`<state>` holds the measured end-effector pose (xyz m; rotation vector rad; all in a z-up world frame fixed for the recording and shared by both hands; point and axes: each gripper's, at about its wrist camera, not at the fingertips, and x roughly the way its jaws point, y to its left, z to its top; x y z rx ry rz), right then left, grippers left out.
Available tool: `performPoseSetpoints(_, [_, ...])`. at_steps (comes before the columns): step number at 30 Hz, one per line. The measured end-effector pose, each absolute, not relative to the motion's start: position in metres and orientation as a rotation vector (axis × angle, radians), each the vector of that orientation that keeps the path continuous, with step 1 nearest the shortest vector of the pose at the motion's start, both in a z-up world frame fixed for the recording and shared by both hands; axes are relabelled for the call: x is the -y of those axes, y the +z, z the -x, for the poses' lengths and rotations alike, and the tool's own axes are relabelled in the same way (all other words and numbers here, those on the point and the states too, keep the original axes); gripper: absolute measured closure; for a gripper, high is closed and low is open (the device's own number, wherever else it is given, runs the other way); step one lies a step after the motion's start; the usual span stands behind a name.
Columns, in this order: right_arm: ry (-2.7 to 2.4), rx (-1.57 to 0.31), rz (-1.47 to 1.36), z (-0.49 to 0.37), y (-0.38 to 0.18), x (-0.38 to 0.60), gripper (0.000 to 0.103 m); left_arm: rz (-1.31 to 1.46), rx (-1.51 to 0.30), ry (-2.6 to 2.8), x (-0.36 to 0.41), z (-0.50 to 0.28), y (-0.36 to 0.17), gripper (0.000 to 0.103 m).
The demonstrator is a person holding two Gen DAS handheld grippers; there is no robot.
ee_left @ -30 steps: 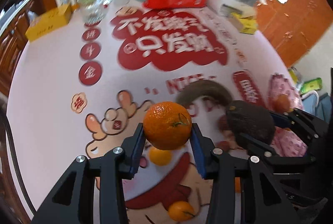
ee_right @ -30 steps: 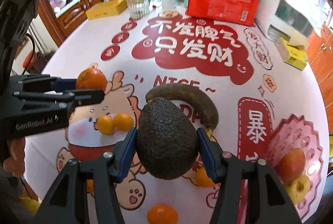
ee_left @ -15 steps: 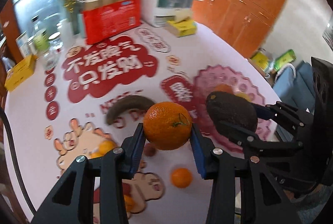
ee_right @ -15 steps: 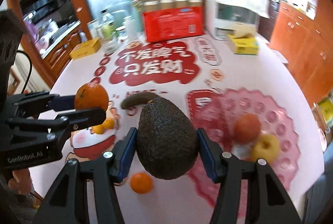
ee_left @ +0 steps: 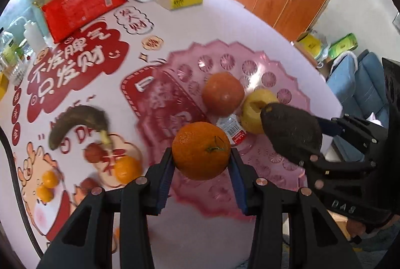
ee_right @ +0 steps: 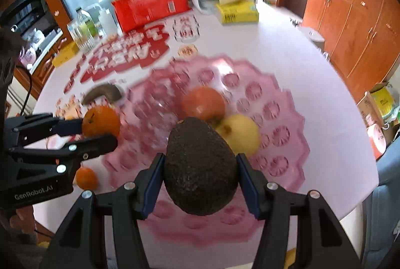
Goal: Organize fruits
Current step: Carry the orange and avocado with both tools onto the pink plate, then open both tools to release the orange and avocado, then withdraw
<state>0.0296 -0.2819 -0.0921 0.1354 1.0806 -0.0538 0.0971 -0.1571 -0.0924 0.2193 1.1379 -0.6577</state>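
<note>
Black-fingered, with blue pads, the left gripper [ee_left: 201,166] is clenched on an orange [ee_left: 201,151], and the right gripper [ee_right: 200,177] is clenched on an avocado [ee_right: 201,167]. Both fruits hang in the air above the pink tray [ee_left: 252,61], the landmark here: the orange over its near left part, the avocado over its near right part, beside the orange.

Inside the tray, toward its middle, sit a red-orange fruit [ee_left: 223,94] and a yellow apple [ee_left: 255,111], touching each other, with a small labelled packet [ee_left: 231,129] just in front of them.

Left of the tray, on the printed tablecloth [ee_left: 175,26], lie a dark banana [ee_left: 75,122], two small reddish fruits [ee_left: 93,154], a tangerine [ee_left: 127,169] and two smaller orange fruits [ee_left: 46,185]. Another tangerine [ee_right: 86,177] shows near the tray's left edge in the right view.

As I judge it, the job is partly done: two fruits are in the tray, two more are held over it and not yet set down, and at least seven wait on the cloth.
</note>
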Motion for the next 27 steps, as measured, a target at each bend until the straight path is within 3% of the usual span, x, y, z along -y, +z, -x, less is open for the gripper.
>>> performPoseSetpoints(10, [0.12, -1.162, -0.067, -0.037, -0.127, 0.287, 0.046, -0.248, -1.269, -0.541, 0.189, -0.104, -0.144, 0.062])
performPoseSetpoints(19, [0.181, -1.234, 0.011, -0.041, -0.145, 0.28, 0.045, -0.264, -1.306, -0.525, 0.194, -0.106, -0.154, 0.06])
performPoseSetpoints(21, [0.184, -1.237, 0.015, -0.041, -0.145, 0.28, 0.045, -0.251, -1.315, -0.529, 0.193, -0.107, -0.153, 0.057])
performPoseSetpoints(23, [0.181, -1.235, 0.028, -0.041, -0.144, 0.28, 0.044, -0.23, -1.313, -0.533, 0.191, -0.108, -0.149, 0.043])
performPoseSetpoints(27, [0.173, -1.223, 0.046, -0.04, -0.139, 0.278, 0.044, -0.229, -1.296, -0.517, 0.187, -0.106, -0.137, 0.033])
